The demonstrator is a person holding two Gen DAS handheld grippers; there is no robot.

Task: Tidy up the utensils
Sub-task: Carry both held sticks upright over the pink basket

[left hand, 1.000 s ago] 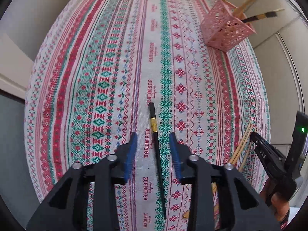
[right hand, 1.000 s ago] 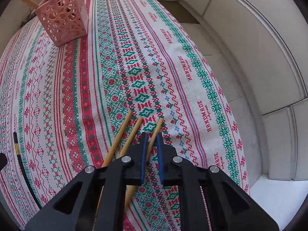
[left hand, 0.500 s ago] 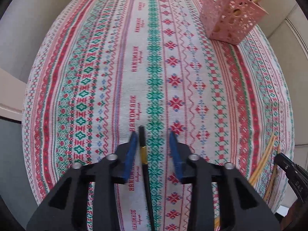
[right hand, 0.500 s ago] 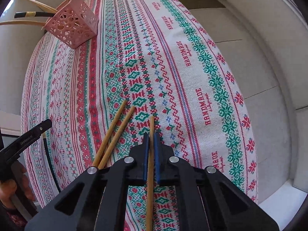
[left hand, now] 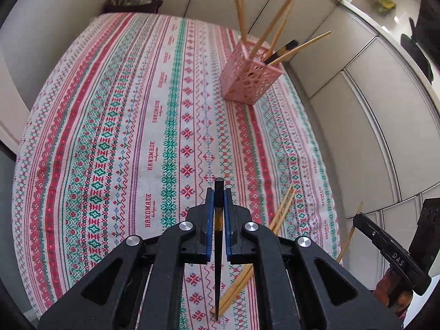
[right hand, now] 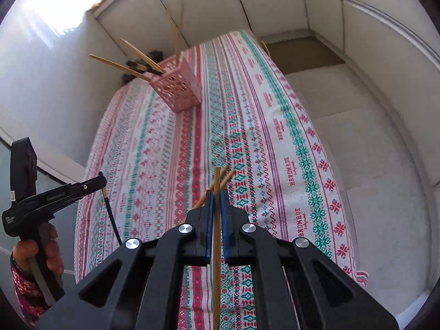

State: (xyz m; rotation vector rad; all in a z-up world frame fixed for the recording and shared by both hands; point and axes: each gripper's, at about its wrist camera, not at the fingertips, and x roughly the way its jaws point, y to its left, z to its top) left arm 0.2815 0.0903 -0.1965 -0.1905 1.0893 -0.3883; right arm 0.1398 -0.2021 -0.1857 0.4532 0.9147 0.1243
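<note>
Left gripper [left hand: 219,202]: clamped on black chopstick [left hand: 218,247]. Right gripper [right hand: 216,203]: clamped on bamboo chopstick [right hand: 216,247]. Both bound for pink holder [left hand: 249,81], 1 o'clock.

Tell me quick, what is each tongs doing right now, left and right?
Left tongs: closed on the black chopstick.
Right tongs: closed on a bamboo chopstick.
</note>
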